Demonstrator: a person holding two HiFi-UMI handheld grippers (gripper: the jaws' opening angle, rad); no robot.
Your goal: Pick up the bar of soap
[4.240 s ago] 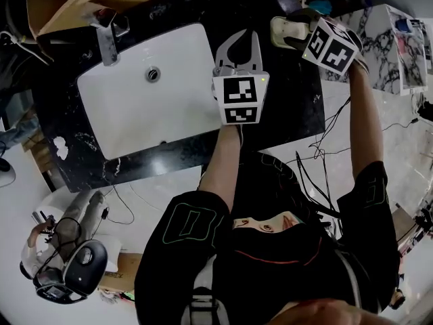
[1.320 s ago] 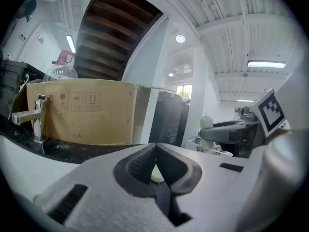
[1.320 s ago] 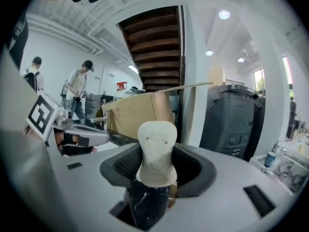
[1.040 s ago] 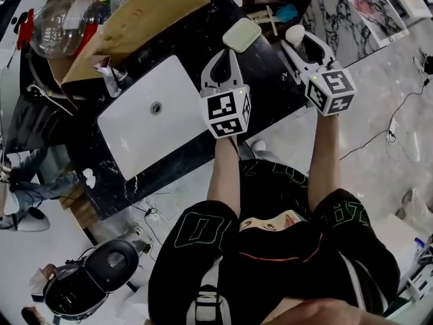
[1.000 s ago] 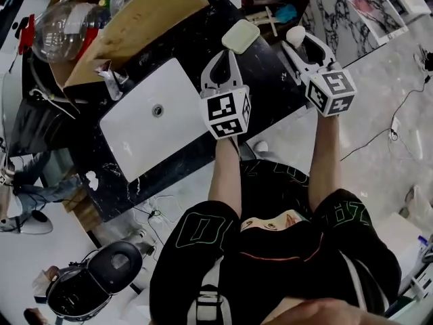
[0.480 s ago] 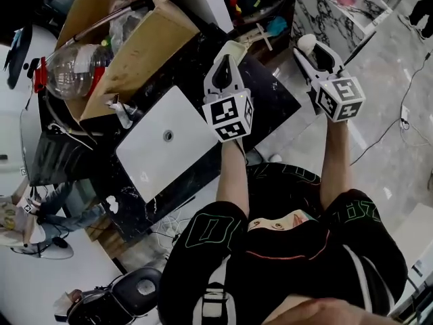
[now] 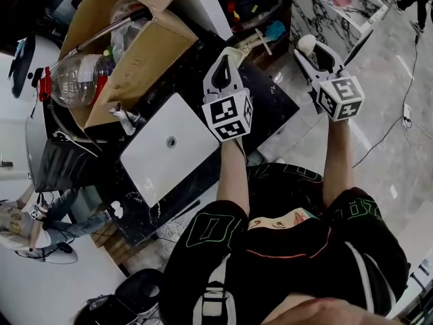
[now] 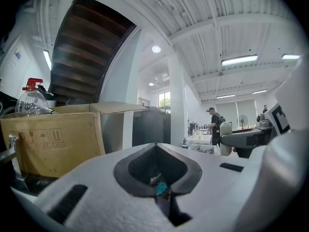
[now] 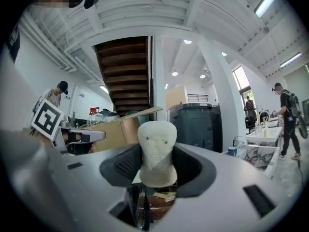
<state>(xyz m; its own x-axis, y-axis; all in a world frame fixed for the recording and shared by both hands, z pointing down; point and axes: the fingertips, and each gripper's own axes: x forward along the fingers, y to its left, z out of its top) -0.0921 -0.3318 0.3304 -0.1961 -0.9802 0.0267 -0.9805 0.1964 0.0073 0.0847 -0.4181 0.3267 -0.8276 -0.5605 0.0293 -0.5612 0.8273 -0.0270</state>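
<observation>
The bar of soap [image 9: 157, 151] is a cream, rounded block, and it stands upright between the jaws of my right gripper [image 9: 157, 166], which is shut on it. In the head view the soap [image 7: 307, 44] sits at the tip of the right gripper [image 7: 310, 50], held in the air off the right end of the black counter [image 7: 270, 103]. My left gripper [image 7: 225, 61] hovers over the counter's far edge, shut with nothing in it. Its closed jaws [image 8: 155, 149] leave only a small diamond-shaped gap. A pale soap dish [image 7: 236, 49] peeks out behind it.
A white sink basin [image 7: 169, 147] with a metal tap [image 7: 125, 117] is set in the counter. Behind it stand an open cardboard box [image 7: 142, 46] and a large plastic bottle [image 7: 74, 80]. A marble-topped table [image 7: 331, 2] is at the far right, and people are in the background.
Four seconds ago the right gripper was down at the soap dish on the counter. Since then it has lifted away with the soap, and the view has swung left.
</observation>
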